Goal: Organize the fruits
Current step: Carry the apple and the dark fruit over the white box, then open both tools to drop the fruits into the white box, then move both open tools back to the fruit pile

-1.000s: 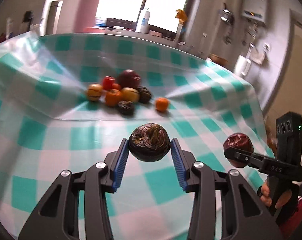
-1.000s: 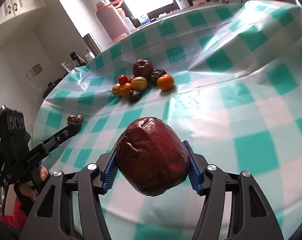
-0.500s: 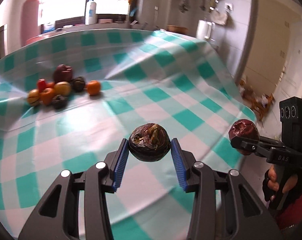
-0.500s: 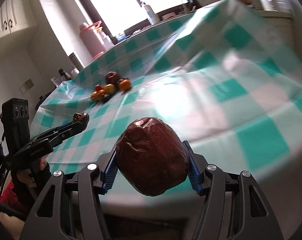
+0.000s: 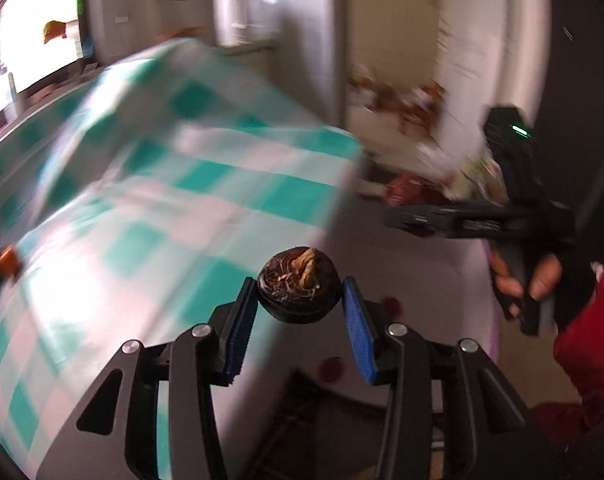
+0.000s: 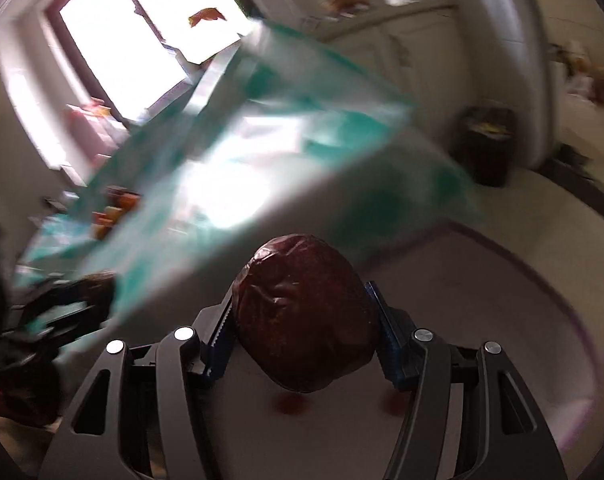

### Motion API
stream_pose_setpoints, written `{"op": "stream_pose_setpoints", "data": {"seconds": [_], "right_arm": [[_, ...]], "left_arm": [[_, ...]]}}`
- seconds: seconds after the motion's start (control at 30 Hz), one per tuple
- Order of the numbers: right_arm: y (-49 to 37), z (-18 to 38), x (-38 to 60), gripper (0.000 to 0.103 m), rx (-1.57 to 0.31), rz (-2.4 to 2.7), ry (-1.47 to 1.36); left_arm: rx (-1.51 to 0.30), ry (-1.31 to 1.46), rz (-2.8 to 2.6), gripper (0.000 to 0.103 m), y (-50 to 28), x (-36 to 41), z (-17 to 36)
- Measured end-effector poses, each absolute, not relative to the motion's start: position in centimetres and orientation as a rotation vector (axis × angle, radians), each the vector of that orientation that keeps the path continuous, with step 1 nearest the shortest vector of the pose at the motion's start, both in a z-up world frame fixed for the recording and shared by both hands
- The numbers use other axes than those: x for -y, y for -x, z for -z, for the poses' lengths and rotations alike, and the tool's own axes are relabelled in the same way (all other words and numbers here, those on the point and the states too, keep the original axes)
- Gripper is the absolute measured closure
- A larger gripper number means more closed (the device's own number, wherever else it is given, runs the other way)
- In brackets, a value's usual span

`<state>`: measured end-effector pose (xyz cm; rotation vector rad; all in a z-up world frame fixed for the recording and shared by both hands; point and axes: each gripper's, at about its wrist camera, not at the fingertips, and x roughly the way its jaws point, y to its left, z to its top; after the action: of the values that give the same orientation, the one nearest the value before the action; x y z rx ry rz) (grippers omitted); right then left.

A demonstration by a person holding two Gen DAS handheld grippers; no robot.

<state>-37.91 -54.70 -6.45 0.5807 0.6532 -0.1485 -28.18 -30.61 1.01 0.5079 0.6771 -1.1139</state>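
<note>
Both views had been swung off the green-and-white checked surface since a second before. The left gripper was clenched on a small dark brown ridged fruit, the right gripper on a wrinkled dark red fruit. Both were apparently being carried away for sorting (destination unseen). The remaining fruit pile lay far left; a dark bin stood beyond.

Motion blur smears checkered tabletop; fruit pile cut off at frame's left edge, kinds unreadable.
</note>
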Motion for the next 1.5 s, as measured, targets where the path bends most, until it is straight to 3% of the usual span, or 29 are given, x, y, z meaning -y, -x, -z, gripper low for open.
{"op": "stream_pose_setpoints", "data": {"seconds": [0.27,0.53,0.77,0.93,1.17,1.33,1.5], "right_arm": [[34.2,13.9,56.8,0.044,-1.07,0.381,-0.443],[30.6,16.9,57.0,0.044,-1.227,0.404,-0.304],[29.9,19.3,56.5,0.044,-1.29,0.379,-0.312],[29.3,19.6,56.4,0.041,-1.296,0.366,-0.317],[30.9,17.4,57.3,0.02,-1.206,0.393,-0.382],[33.1,13.2,58.4,0.017,-1.129,0.483,-0.363],[33.9,6.4,57.4,0.017,-0.946,0.51,-0.336]], "left_arm": [[-0.828,-0.85,1.277,0.059,31.9,39.1,7.7],[-1.01,-1.034,1.247,0.059,31.8,42.6,16.1],[-0.988,-1.131,1.275,0.059,33.7,42.2,18.1],[-0.976,-1.158,1.271,0.057,34.0,42.1,18.6],[-0.897,-1.036,1.264,0.022,33.4,40.9,16.0],[-0.61,-0.985,1.272,0.015,35.4,39.0,10.8],[-0.327,-0.827,1.208,0.014,35.7,35.3,3.9]]}}
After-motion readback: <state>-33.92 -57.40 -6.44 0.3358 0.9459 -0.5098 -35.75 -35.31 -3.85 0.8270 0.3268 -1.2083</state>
